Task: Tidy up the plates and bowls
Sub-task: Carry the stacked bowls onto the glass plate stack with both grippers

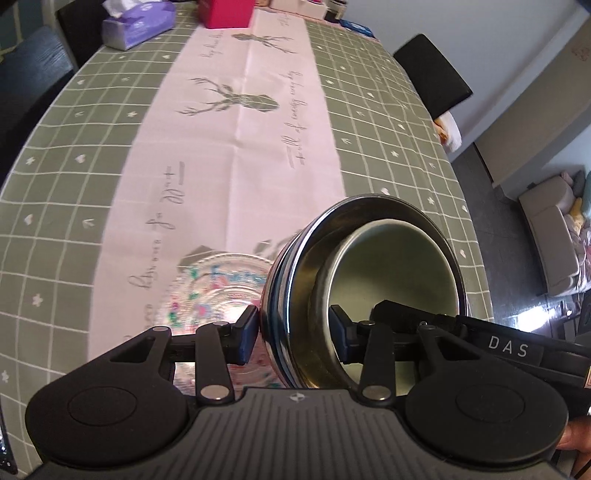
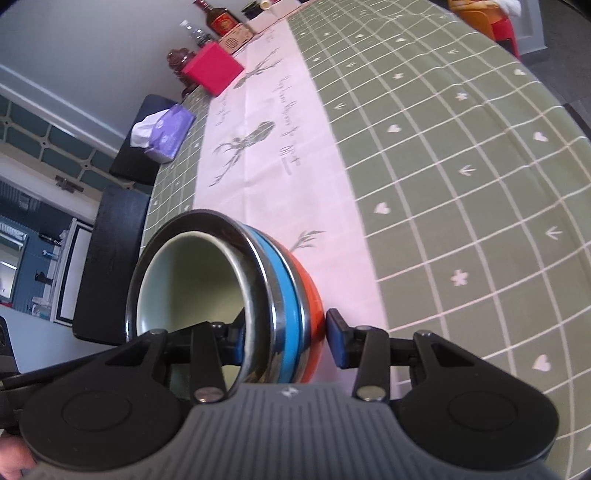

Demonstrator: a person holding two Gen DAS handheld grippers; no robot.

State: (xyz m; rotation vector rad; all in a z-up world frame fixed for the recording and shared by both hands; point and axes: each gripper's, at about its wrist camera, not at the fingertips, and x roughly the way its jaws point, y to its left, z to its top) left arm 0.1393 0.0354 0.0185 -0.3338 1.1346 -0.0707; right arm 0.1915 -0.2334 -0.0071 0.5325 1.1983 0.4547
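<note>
The left hand-held gripper [image 1: 293, 334] pinches the rim of the stack of nested bowls [image 1: 364, 280], one pad outside, one inside; the right hand-held gripper [image 2: 284, 338] clamps the opposite rim likewise; the stack hangs tilted above the worktop [image 1: 74, 206], beside a glass plate [image 1: 218, 291].

The glass plate [image 1: 218, 291] is partly hidden behind the bowl stack [image 1: 365, 288] and the left gripper [image 1: 293, 334]. At 12 o'clock the red box [image 1: 226, 13] is cut off. Tablecloth lettering [image 1: 295, 122] is unreadable.

Both wrist views look steeply down, close, sharing the stacked bowls [image 1: 365, 288].
</note>
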